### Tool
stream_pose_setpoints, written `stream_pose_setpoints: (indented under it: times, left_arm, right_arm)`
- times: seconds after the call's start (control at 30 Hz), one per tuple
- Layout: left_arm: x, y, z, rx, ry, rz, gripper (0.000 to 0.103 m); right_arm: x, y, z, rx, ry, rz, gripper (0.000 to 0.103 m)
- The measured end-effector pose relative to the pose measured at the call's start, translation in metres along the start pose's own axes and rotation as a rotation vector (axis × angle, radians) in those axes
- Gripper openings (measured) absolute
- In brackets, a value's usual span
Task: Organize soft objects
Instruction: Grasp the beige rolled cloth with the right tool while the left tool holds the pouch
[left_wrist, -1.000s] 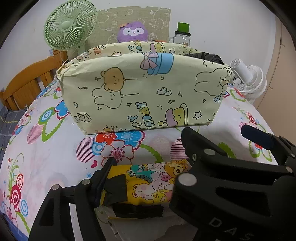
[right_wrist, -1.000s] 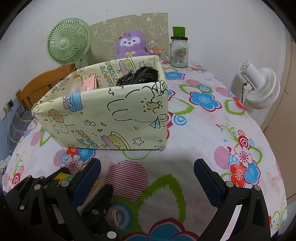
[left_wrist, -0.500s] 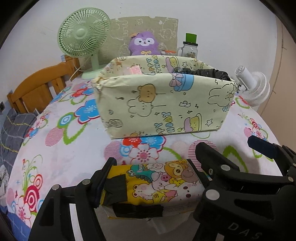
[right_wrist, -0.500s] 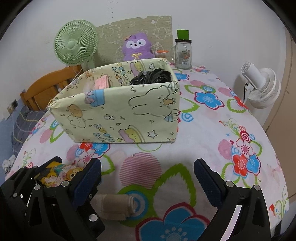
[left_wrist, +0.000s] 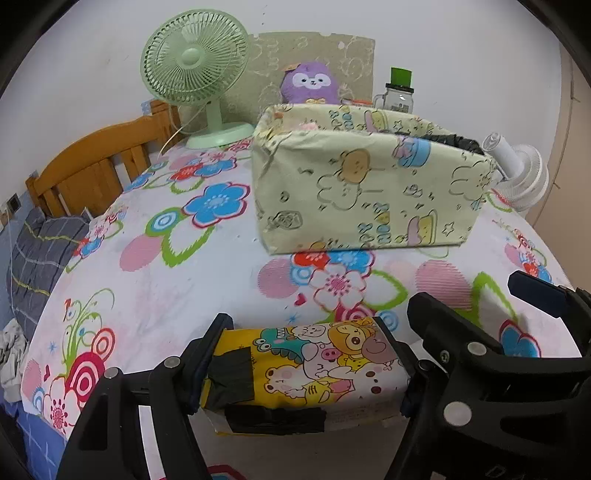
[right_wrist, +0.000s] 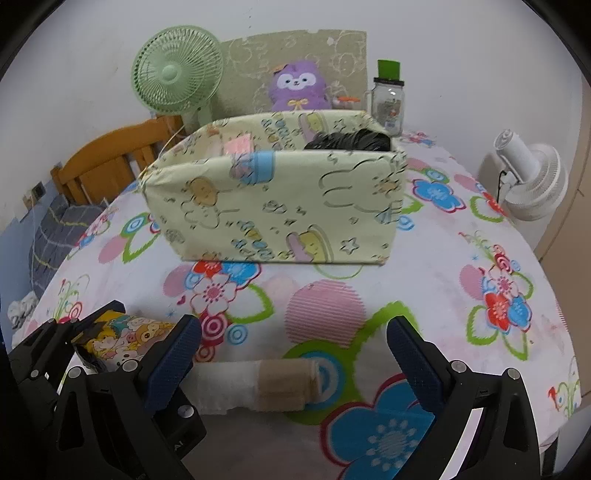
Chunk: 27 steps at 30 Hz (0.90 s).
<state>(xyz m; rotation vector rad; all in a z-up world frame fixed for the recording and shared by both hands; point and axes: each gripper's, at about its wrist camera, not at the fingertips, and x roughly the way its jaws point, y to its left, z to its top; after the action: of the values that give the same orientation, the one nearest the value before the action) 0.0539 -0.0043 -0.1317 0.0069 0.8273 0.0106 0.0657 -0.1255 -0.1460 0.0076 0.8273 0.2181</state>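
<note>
My left gripper is shut on a yellow cartoon-printed soft pack, one finger on each end; it hangs just above the flowered table cover. The same pack shows at the lower left of the right wrist view. My right gripper stands open, its blue pads wide apart. A rolled white and beige cloth lies on the cover below and between them, untouched. Farther back stands a pale green cartoon-print box, holding a black bundle and a pink item.
Behind the box are a green desk fan, a purple plush and a glass jar with a green lid. A white fan stands off the right edge. A wooden frame and grey bedding lie left.
Both grippers have drawn back from the box, which now looks smaller and farther. The rolled cloth has come into the right wrist view. The left gripper keeps its hold on the pack.
</note>
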Motion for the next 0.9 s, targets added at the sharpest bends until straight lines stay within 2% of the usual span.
stream_pose_setpoints:
  times: [0.4, 0.63, 0.77, 0.9]
  left_arm:
    - [0.006, 0.001, -0.012, -0.003, 0.034, -0.003, 0.075]
    - [0.007, -0.006, -0.01, 0.011, 0.029, 0.005, 0.075]
    - [0.008, -0.005, -0.008, -0.003, 0.037, 0.0, 0.075]
    - [0.01, -0.003, -0.007, -0.011, 0.045, -0.014, 0.075]
  right_arm:
    - [0.015, 0.005, -0.008, 0.015, 0.07, -0.006, 0.1]
    - [0.018, 0.011, -0.007, 0.014, 0.082, 0.034, 0.077]
    - [0.019, 0.012, -0.005, 0.012, 0.084, 0.044, 0.073]
    - [0.017, 0.012, -0.005, 0.022, 0.084, 0.08, 0.064]
